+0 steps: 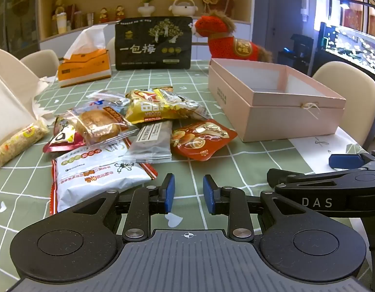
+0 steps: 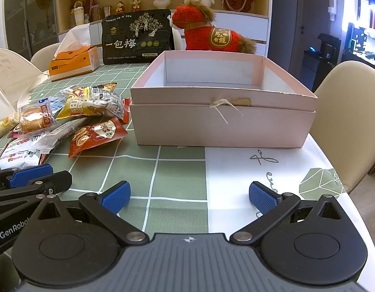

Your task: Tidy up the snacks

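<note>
Both grippers empty: left gripper fingers narrowly parted, right gripper spread wide; snack packets piled beside open pink cardboard box on worktop.

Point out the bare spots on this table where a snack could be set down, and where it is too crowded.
Free: the tablecloth between the snack pile and the right gripper, in front of the pink box; the box's visible interior looks bare too. A strip lies between the tissue box and the pile. Crowded: the overlapping packets left of the box.
</note>
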A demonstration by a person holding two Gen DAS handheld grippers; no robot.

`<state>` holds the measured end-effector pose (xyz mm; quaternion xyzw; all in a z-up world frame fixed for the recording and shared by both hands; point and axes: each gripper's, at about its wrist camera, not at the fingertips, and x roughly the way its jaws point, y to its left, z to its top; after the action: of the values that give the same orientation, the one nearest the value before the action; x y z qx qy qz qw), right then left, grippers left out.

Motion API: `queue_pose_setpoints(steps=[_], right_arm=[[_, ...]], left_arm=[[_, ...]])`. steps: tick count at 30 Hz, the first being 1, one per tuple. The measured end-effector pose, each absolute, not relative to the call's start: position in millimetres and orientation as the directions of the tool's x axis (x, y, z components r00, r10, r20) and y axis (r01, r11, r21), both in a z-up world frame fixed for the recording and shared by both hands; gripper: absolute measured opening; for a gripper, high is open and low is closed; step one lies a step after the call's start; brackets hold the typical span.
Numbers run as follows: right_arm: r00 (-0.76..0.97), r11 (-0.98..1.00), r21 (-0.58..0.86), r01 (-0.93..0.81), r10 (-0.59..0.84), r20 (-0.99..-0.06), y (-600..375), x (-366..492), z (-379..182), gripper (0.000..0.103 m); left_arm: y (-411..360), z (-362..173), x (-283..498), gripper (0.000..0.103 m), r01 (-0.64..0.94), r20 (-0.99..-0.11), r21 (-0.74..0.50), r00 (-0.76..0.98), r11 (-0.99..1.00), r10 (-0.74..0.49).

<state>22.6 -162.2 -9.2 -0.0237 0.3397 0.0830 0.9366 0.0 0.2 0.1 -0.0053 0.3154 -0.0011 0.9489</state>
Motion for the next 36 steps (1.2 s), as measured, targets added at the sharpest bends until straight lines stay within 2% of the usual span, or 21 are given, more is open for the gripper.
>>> queue_pose_setpoints(steps=[36], right_arm=[[0.755,0.985,0.011,-0.171,0.139,-0.640,-162.1,22.5,-9.2,0.103]], left_arm=[[-1.3,1.1,-0.6,0.031,-0.001,-0.599,0.005,0.801,1.000,0.004]])
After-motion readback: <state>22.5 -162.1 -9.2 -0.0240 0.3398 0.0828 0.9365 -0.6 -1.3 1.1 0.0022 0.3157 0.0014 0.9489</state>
